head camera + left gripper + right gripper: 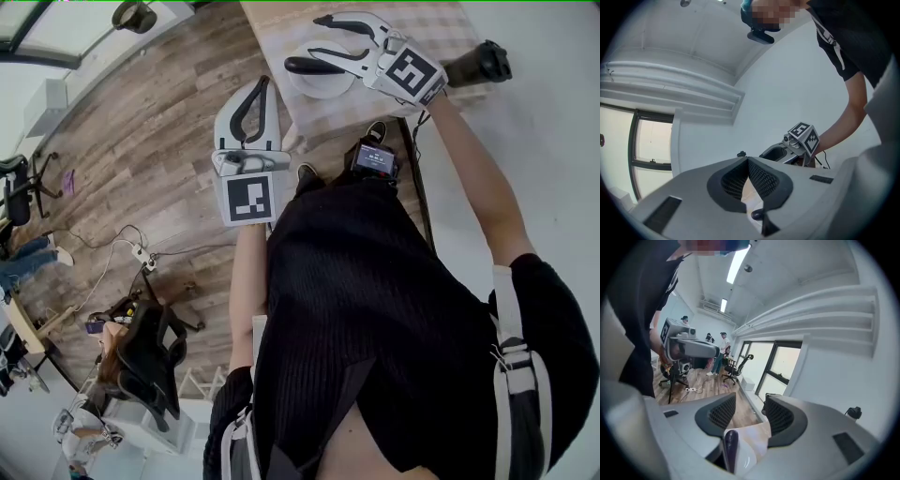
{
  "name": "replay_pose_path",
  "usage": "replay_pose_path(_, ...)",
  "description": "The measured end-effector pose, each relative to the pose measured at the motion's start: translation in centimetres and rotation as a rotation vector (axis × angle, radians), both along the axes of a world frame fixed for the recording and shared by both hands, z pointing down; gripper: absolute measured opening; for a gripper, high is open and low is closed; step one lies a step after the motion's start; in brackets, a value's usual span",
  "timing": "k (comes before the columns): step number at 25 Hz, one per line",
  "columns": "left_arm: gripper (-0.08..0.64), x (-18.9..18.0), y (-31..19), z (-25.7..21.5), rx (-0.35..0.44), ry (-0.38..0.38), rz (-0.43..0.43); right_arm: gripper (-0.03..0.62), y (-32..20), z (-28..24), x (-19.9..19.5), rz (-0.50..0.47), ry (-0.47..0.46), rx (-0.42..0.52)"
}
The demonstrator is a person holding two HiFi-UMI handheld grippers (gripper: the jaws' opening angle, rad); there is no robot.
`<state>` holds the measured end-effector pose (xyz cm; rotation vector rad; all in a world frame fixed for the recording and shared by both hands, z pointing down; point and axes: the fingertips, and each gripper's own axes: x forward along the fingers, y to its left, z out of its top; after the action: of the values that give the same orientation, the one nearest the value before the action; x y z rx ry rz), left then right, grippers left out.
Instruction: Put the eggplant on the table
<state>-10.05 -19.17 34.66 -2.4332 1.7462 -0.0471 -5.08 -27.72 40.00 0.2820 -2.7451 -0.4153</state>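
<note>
A purple eggplant [730,447] lies in a white bowl [749,456], low between the jaws in the right gripper view. My right gripper [750,411] is open above it and holds nothing. From the head view, the right gripper [306,42] hovers over the bowl [323,86] on the checked table [450,28], jaws pointing left. My left gripper [260,87] is off the table's left edge, over the floor, with its pads touching at the tips. In its own view the left gripper [747,163] is shut and empty.
A black object [480,62] sits at the table's right side. Wooden floor [159,141] lies left of the table, with cables, office chairs [141,352] and people further off. A white wall [553,122] runs along the right.
</note>
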Motion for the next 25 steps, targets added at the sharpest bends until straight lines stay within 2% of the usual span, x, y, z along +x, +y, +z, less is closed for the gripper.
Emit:
replay_pose_path(8, -0.009, 0.7, -0.9, -2.4, 0.046, -0.011, -0.001, 0.204, 2.1, -5.7, 0.2, 0.059, -0.175, 0.074)
replay_pose_path(12, -0.009, 1.0, -1.2, -2.9, 0.061, -0.015, -0.013, 0.176, 3.0, -8.0, 0.9, 0.105, -0.243, 0.093)
replay_pose_path(17, -0.009, 0.8, -1.2, -3.3, 0.06, -0.022, -0.079, 0.175, 3.7, -10.2, 2.0, 0.183, -0.307, 0.128)
replay_pose_path(21, -0.009, 1.2, -0.8, -3.0, 0.071, -0.007, -0.101, 0.156, 3.8, -9.9, 3.2, 0.256, -0.361, 0.133)
replay_pose_path(25, -0.009, 1.6, -0.8, -1.9, 0.052, 0.013, -0.107, 0.127, 4.3, -8.1, 3.9, 0.331, -0.415, 0.066)
